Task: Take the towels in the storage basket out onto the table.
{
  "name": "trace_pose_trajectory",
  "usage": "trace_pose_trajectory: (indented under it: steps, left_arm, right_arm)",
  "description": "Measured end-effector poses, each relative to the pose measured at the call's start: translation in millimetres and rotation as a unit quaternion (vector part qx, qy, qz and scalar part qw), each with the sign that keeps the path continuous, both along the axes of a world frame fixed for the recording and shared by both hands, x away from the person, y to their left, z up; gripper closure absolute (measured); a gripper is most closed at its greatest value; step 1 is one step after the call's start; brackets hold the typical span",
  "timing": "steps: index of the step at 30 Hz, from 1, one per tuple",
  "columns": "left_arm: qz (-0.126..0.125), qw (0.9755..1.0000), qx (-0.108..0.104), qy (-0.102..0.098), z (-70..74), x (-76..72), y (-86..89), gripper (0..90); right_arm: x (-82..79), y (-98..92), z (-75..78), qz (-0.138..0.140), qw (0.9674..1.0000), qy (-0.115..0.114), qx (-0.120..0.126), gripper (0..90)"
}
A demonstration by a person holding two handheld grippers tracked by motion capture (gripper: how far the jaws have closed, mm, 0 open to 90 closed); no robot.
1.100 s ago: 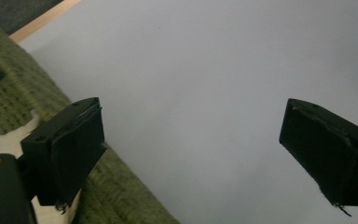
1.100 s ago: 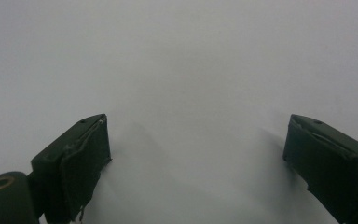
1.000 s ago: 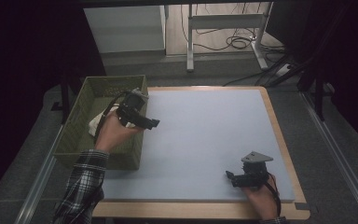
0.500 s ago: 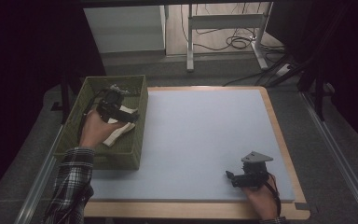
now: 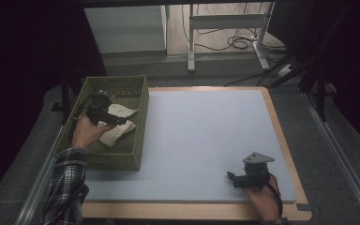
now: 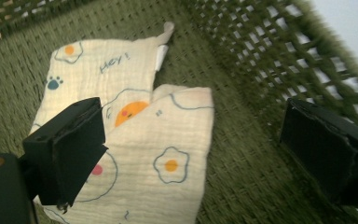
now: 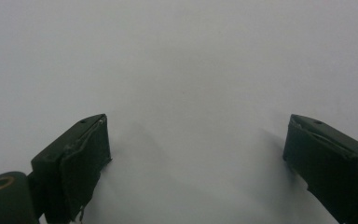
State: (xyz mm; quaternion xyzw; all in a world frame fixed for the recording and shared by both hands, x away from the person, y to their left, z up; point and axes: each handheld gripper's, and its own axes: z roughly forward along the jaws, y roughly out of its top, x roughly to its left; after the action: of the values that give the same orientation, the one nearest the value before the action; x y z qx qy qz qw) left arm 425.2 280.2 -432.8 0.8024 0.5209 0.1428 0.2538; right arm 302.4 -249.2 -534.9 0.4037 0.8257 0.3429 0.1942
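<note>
A cream cloth [image 5: 118, 131] printed with eggs and paw marks lies folded on the floor of a green woven basket [image 5: 110, 160] at the table's left. My left gripper [image 5: 118, 120] hangs inside the basket just over the cloth [image 6: 163, 158]. Its jaws stand open and have just been opening a little wider; the cloth shows between and beyond them, with neither pad pressing on it. In the left gripper view the basket's mesh wall [image 6: 247, 60] rises at the right. My right gripper [image 5: 230, 176] rests open near the front right of the pale blue mat [image 5: 206, 136], nothing between its jaws [image 7: 196, 149].
The mat lies on a wooden board whose edge [image 5: 281, 140] frames it. Beyond the table stand metal desk legs [image 5: 191, 42] and loose cables [image 5: 236, 42] on the floor. A checked sleeve [image 5: 68, 187] reaches in at the lower left.
The left hand has moved left from the basket's right rim and sunk into the basket, down to the cloth. The right hand has stayed in place.
</note>
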Motion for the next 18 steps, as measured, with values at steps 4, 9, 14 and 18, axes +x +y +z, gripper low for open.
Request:
trace_pose_trajectory:
  steps: [4, 9, 14, 18]
  left_arm:
    - [0.009, 0.9999, 0.003, 0.014, -10.0, 6.2, 6.5, 5.9]
    - [0.020, 0.9992, -0.003, 0.035, -24.2, 15.9, 16.2, 5.3]
    - [0.033, 0.9978, 0.009, 0.058, -38.6, 26.5, 23.6, 4.7]
    - [0.046, 0.9953, 0.021, 0.083, -49.4, 34.4, 27.4, 3.8]
  right_arm:
    - [0.0, 0.0, 0.0, 0.000, 1.0000, 0.000, 0.000, 7.5]
    - [0.0, 0.0, 0.0, 0.000, 1.0000, 0.000, 0.000, 7.5]
    - [0.1, -0.1, -0.1, 0.000, 1.0000, 0.000, 0.000, 7.5]
    - [0.1, -0.1, -0.1, 0.000, 1.0000, 0.000, 0.000, 7.5]
